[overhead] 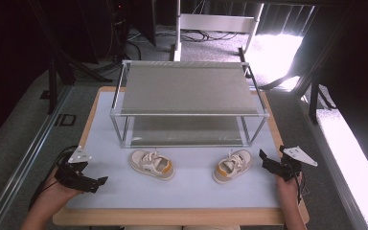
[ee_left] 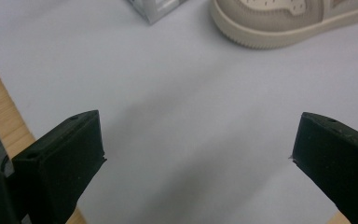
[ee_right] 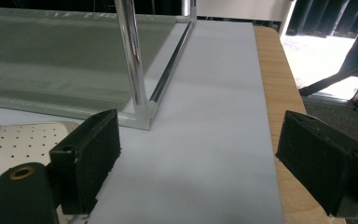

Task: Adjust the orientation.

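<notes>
Two small beige shoes lie on the white mat in front of a two-shelf metal rack [overhead: 187, 113]. The left shoe [overhead: 152, 164] has an orange patch at its side, and the right shoe [overhead: 233, 166] lies tilted toward the rack. My left gripper [overhead: 95, 175] rests at the mat's front left, open, well to the left of the left shoe. In the left gripper view its jaws stand wide apart over bare mat, with a shoe sole [ee_left: 279, 25] at the top. My right gripper [overhead: 272, 154] is open just right of the right shoe, whose perforated toe [ee_right: 23, 140] shows beside the left jaw.
The rack's two grey shelves hold nothing. Its front right post [ee_right: 131, 56] and corner foot stand just ahead of my right gripper. The wooden table edge [ee_right: 275, 84] runs along the mat's right side. A rack corner [ee_left: 156, 9] shows far ahead of my left gripper.
</notes>
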`<state>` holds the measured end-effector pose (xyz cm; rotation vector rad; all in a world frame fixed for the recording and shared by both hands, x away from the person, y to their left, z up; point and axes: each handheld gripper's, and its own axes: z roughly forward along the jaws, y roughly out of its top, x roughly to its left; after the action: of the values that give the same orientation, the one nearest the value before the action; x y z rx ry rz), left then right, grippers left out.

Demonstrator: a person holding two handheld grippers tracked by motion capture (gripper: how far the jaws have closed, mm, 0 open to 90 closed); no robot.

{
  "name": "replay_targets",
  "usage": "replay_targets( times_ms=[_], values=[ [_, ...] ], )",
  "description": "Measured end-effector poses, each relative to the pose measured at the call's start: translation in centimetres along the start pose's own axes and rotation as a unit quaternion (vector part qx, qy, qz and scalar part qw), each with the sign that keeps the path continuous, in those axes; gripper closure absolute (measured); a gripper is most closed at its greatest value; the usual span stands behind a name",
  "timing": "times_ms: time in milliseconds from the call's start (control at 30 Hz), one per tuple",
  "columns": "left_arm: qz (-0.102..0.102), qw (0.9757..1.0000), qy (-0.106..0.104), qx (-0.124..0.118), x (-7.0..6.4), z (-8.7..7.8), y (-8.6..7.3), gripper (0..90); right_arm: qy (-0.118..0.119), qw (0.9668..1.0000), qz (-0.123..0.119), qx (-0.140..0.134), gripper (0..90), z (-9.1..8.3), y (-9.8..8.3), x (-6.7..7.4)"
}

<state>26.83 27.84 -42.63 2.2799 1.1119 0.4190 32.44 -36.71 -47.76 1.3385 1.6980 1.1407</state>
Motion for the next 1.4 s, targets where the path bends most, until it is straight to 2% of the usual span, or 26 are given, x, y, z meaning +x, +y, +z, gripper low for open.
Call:
replay_targets(
  times_ms=[33,167,200,233,300,333,467,600,633,667,700,767,800,833,867,1167,1233,1267,1300,1400],
  values=[
    [0.007,0.9998,0.003,0.015,-0.1,-0.1,0.2,1.7,0.0,1.0,0.001,0.001,12.7,0.0,0.0,0.0],
    [0.012,0.999,-0.006,0.043,-0.2,-0.2,0.6,1.7,0.001,1.0,0.0,0.002,12.7,0.0,0.0,0.0],
    [0.012,0.999,-0.006,0.043,-0.2,-0.2,0.6,1.7,0.001,1.0,0.0,0.002,12.7,0.0,0.0,0.0],
    [0.015,0.9981,-0.012,0.059,-0.2,-0.3,0.8,1.7,0.0,1.0,-0.004,0.003,12.7,0.1,0.0,0.0],
    [0.018,0.9969,-0.022,0.074,-0.3,-0.3,1.0,1.7,-0.001,1.0,-0.006,0.004,12.7,0.1,0.0,0.1],
    [0.018,0.9969,-0.022,0.074,-0.3,-0.3,1.0,1.7,-0.001,1.0,-0.006,0.004,12.7,0.1,0.0,0.1],
    [0.016,0.9941,-0.016,0.106,-0.5,-0.1,1.6,1.7,-0.005,1.0,-0.006,0.004,12.7,0.1,0.0,0.1],
    [0.01,0.9914,-0.028,0.127,-0.6,0.1,1.9,1.7,-0.005,1.0,-0.007,0.003,12.7,0.1,0.0,0.2],
    [0.01,0.9914,-0.028,0.127,-0.6,0.1,1.9,1.7,-0.004,1.0,-0.007,0.004,12.7,0.1,0.0,0.2],
    [0.008,0.9903,-0.029,0.135,-0.6,0.1,2.0,1.7,-0.004,1.0,-0.007,0.004,12.7,0.1,0.0,0.2],
    [0.008,0.9876,-0.037,0.152,-0.6,0.2,2.2,1.7,-0.005,0.9999,-0.009,0.005,12.7,0.1,0.0,0.2],
    [0.01,0.9837,-0.041,0.175,-0.7,0.3,2.5,1.7,-0.005,0.9999,-0.01,0.005,12.7,0.1,0.0,0.2],
    [0.01,0.9837,-0.041,0.175,-0.7,0.3,2.5,1.8,-0.005,0.9999,-0.011,0.006,12.7,0.1,0.0,0.2],
    [0.011,0.9801,-0.048,0.192,-0.8,0.3,2.8,2.4,-0.005,0.9999,-0.011,0.006,12.7,0.1,0.0,0.2],
    [0.01,0.9794,-0.046,0.196,-0.9,0.3,2.9,2.9,-0.005,0.9999,-0.011,0.006,12.7,0.1,0.0,0.2],
    [0.016,0.9782,-0.047,0.202,-1.2,0.2,3.9,3.0,-0.007,0.9999,-0.014,0.007,12.7,0.1,0.0,0.3],
    [0.035,0.9807,-0.055,0.184,-1.5,0.2,4.1,2.9,-0.007,0.9998,-0.014,0.007,12.7,0.1,0.0,0.3],
    [0.032,0.9812,-0.068,0.177,-1.6,0.1,4.2,3.0,-0.007,0.9998,-0.015,0.007,12.7,0.2,0.0,0.3],
    [0.035,0.9818,-0.072,0.172,-1.7,0.1,4.3,2.9,-0.007,0.9998,-0.015,0.007,12.7,0.2,0.0,0.3],
    [0.04,0.9813,-0.07,0.175,-2.0,0.3,4.7,2.9,-0.008,0.9998,-0.016,0.008,12.7,0.2,0.0,0.3]
  ],
)
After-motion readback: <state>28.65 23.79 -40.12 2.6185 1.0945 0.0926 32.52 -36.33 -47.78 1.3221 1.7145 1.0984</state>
